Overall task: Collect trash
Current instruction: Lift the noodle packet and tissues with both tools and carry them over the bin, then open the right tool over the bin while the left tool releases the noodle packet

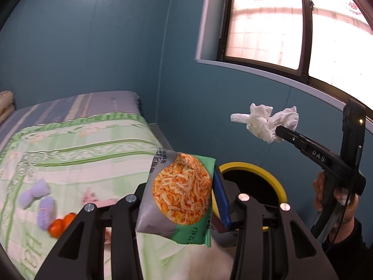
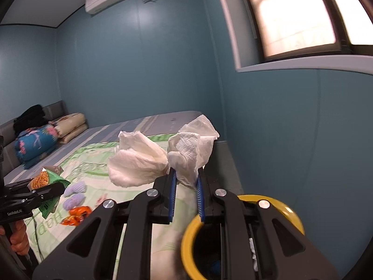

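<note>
The snack bag (image 1: 179, 196) is clamped in the left gripper (image 1: 179, 200), beside the yellow-rimmed bin (image 1: 277, 179) at its three o'clock. The right gripper (image 2: 186, 186) pinches crumpled tissue (image 2: 163, 154), the bin's rim (image 2: 282, 205) at five o'clock; behind lies the bed (image 2: 93, 170).

Each hand-held gripper (image 1: 179, 200) is matte black with blue ribbed pads (image 2: 173, 193), silver screws (image 1: 243, 196) and white lettering; a dark sleeve (image 1: 349, 238) covers one wrist.

Each camera sits on its own gripper, close behind the fingers, looking forward and a bit down. Both see the bed (image 1: 77, 140) (left side) and bin (image 2: 242, 212), lower right.
</note>
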A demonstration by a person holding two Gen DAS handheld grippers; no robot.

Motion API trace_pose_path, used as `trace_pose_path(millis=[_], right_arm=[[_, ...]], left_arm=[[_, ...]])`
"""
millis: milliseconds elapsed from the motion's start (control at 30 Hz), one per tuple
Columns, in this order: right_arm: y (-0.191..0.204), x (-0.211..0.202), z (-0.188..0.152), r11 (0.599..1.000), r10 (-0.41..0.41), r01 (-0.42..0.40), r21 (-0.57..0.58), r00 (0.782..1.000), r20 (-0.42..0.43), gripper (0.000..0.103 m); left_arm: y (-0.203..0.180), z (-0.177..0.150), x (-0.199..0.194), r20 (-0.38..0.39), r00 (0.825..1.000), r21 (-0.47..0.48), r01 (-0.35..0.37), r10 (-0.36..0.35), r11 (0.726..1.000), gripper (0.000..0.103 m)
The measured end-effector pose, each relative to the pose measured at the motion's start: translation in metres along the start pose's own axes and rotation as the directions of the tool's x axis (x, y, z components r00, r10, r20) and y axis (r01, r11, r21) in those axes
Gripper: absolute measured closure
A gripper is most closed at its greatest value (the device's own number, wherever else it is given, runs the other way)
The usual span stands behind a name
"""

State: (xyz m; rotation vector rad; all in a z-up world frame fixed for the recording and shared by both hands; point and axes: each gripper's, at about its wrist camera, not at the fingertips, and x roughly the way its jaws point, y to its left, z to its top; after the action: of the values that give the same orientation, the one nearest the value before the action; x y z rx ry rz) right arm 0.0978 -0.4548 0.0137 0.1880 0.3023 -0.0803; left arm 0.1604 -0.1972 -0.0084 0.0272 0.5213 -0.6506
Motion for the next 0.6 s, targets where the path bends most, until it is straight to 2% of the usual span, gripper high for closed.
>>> trace_pose_path(millis=[233,600], right_arm=[[-0.034,0.009,-0.009,0.995,-0.081,0.082,0.06,0.996,-0.021,0.089],[-0.067,0.028,-0.023,0.978,-0.176,0.182,0.105,0.982,-0.064,0.088]], left_arm=[[-0.03,0.006,0.052,-0.053,0.995,0.008,0.081,-0.08,0.997,0.063],[-0.068,0.005,0.116,-0.143,0.979,0.037,0.151,-0.144,0.988,0.063]])
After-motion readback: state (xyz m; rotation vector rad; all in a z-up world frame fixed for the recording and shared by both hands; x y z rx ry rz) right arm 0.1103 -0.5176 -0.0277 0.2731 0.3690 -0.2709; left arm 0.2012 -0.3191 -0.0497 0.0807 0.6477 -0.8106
